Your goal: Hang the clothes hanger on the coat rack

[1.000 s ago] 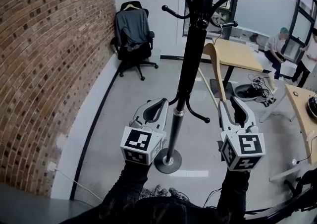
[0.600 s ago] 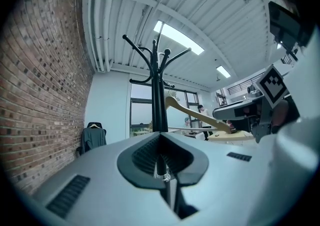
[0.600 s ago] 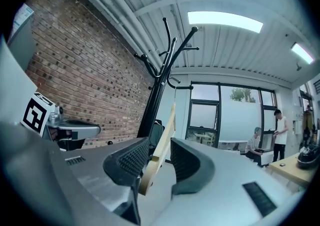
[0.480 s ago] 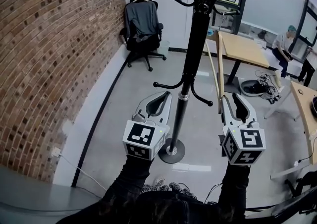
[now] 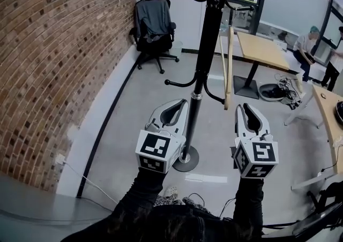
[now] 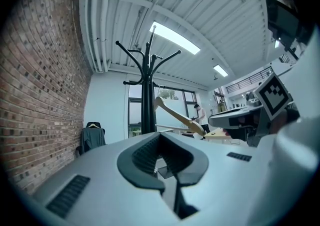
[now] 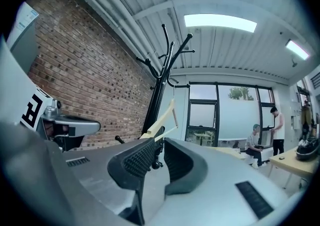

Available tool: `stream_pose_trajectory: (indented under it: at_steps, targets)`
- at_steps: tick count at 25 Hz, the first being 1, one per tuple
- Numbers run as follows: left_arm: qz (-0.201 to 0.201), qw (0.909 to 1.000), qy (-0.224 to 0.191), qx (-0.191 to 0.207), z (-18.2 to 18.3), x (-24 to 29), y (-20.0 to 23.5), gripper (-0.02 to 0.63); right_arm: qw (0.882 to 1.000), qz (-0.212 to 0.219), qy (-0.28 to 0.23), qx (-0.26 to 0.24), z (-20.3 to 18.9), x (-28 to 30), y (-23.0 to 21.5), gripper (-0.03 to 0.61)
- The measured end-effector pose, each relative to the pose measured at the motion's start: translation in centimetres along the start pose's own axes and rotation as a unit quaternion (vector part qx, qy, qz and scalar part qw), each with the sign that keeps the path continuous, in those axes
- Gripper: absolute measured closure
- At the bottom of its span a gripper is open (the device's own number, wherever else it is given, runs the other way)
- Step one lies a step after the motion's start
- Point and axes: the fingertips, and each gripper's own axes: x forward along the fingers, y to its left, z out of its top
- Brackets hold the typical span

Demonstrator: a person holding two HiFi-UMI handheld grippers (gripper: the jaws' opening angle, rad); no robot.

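Observation:
A black coat rack point(image 5: 206, 43) stands mid-floor, also in the left gripper view point(image 6: 146, 100) and the right gripper view point(image 7: 157, 95). A pale wooden hanger point(image 5: 229, 69) hangs from one of its upper hooks, edge-on and free of both grippers; it shows beyond the jaws point(image 6: 177, 116) point(image 7: 162, 120). My left gripper point(image 5: 181, 103) point(image 6: 159, 137) sits left of the pole, shut and empty. My right gripper point(image 5: 244, 108) point(image 7: 159, 145) is just below the hanger's lower end, its jaws closing with a gap and nothing between them.
A brick wall point(image 5: 53, 48) runs along the left. An office chair with a dark jacket point(image 5: 153, 21) stands in the back corner. Wooden tables point(image 5: 262, 51) point(image 5: 329, 112), floor cables point(image 5: 278, 93) and seated people point(image 5: 305, 48) are at the right. The rack's round base point(image 5: 187, 159) lies between my grippers.
Both grippers have drawn back from the rack. The right jaws have narrowed and left the hanger's lower end. The hanger has swung edge-on on its hook.

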Motion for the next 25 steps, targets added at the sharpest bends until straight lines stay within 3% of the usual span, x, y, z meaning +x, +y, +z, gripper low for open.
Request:
stream_pose_trajectory:
  at_steps: [6, 25]
  targets:
    - [-0.002, 1.0, -0.002, -0.006, 0.1, -0.6, -0.8, 0.606, 1.0, -0.01, -0.009, 0.01, -0.1, -1.2, -0.2, 0.562]
    - [-0.001, 1.0, -0.007, -0.003, 0.3, -1.7, -1.2, 0.606, 1.0, -0.008, 0.006, 0.011, -0.7, -2.5, 0.8, 0.569]
